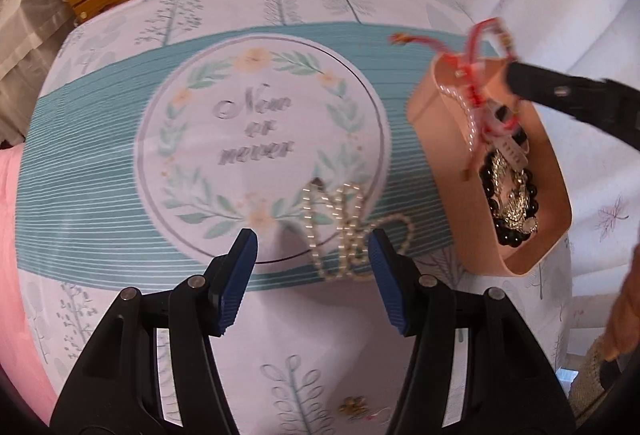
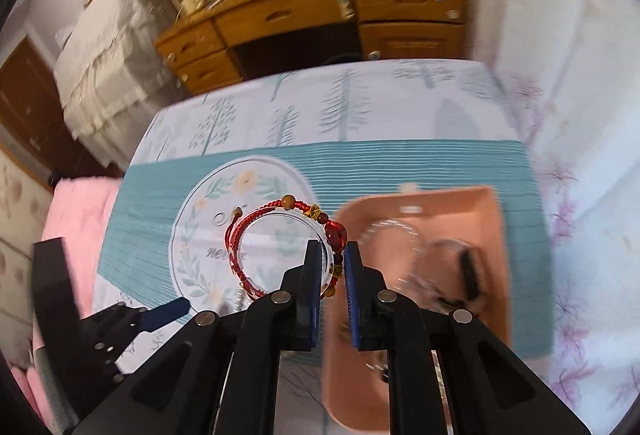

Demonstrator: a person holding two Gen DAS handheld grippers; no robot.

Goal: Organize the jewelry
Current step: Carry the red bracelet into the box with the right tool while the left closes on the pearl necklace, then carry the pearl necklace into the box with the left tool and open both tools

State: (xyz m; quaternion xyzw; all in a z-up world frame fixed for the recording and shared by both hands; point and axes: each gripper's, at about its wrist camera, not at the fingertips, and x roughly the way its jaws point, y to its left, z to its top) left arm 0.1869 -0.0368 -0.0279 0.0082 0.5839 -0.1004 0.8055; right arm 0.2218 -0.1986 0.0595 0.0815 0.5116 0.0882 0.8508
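Observation:
My right gripper (image 2: pixel 334 249) is shut on a red cord bracelet (image 2: pixel 256 235) with brown and red beads, held in the air beside the left rim of the pink tray (image 2: pixel 496 235). In the left wrist view the right gripper (image 1: pixel 510 77) carries the bracelet (image 1: pixel 478 47) over the tray (image 1: pixel 424 99), which holds black beads, silver chains and a watch (image 1: pixel 508 191). My left gripper (image 1: pixel 312 239) is open just above the cloth, with a pearl necklace (image 1: pixel 340 231) lying between its fingertips.
A printed tablecloth (image 1: pixel 120 139) with a teal band covers the table. A small gold flower piece (image 1: pixel 352 406) lies near the front edge. A wooden desk (image 2: pixel 320 19) stands behind. Pink fabric (image 1: pixel 12 235) is at the left.

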